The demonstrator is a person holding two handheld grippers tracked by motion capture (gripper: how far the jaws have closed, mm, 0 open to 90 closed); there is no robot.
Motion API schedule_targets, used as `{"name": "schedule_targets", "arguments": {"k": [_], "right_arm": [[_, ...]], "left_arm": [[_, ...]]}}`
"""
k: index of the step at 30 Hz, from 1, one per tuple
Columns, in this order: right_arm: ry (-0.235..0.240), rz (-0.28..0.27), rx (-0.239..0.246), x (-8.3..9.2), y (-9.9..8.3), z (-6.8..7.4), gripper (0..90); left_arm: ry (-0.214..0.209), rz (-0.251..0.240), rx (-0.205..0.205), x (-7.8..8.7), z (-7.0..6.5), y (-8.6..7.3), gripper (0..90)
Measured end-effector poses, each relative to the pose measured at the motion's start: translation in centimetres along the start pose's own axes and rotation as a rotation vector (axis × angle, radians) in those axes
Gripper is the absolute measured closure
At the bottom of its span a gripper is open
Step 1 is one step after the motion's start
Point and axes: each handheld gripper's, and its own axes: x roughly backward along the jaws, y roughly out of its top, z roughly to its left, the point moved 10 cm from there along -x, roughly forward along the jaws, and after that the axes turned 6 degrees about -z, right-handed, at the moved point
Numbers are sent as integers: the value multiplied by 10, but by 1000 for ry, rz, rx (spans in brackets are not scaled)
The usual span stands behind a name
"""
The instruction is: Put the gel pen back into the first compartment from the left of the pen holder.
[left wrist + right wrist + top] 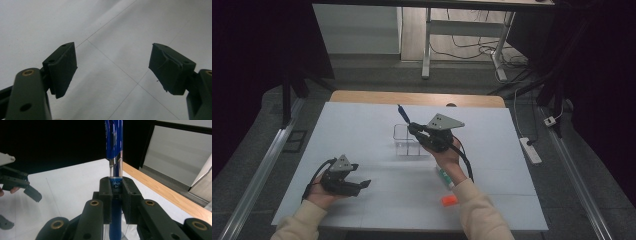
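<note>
Dim room, grey floor, desk legs, trailing cables, power strip

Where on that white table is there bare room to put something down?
The far-left stretch of the white table, beyond the left hand-held gripper, is bare, as is the right edge. It is crowded around the clear plastic box, and near the green-and-white tube and small orange piece.

Left gripper: I see its two black jaws standing wide apart, nothing between them.
Left pad: flat, dark, face turned inward.
Right pad: dark, its facing scuffed and peeling along one edge.
Table surface: white sheets below my jaws, thin seams crossing between the pads.
</note>
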Motion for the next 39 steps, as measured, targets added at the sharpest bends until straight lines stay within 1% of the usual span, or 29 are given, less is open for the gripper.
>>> {"name": "schedule_targets", "arguments": {"k": [3,12,23,27,32,39], "right_arm": [[-2,-5,-16,-5,1,-1,791],[-2,-15,-29,-18,1,-3,790],[-5,-34,-56,-36,0,-6,790],[-2,-45,-58,-43,0,-6,790],[6,-57,-73,-50,-1,-5,790],[5,-63,-86,-59,-5,-6,790]], "left_arm": [[1,0,0,0,0,0,221],[4,-1,2,1,1,0,221],[7,6,-7,0,1,-1,225],[6,9,-9,0,1,-2,225],[6,11,-10,0,2,-2,225],[5,12,-12,0,2,-3,226]]}}
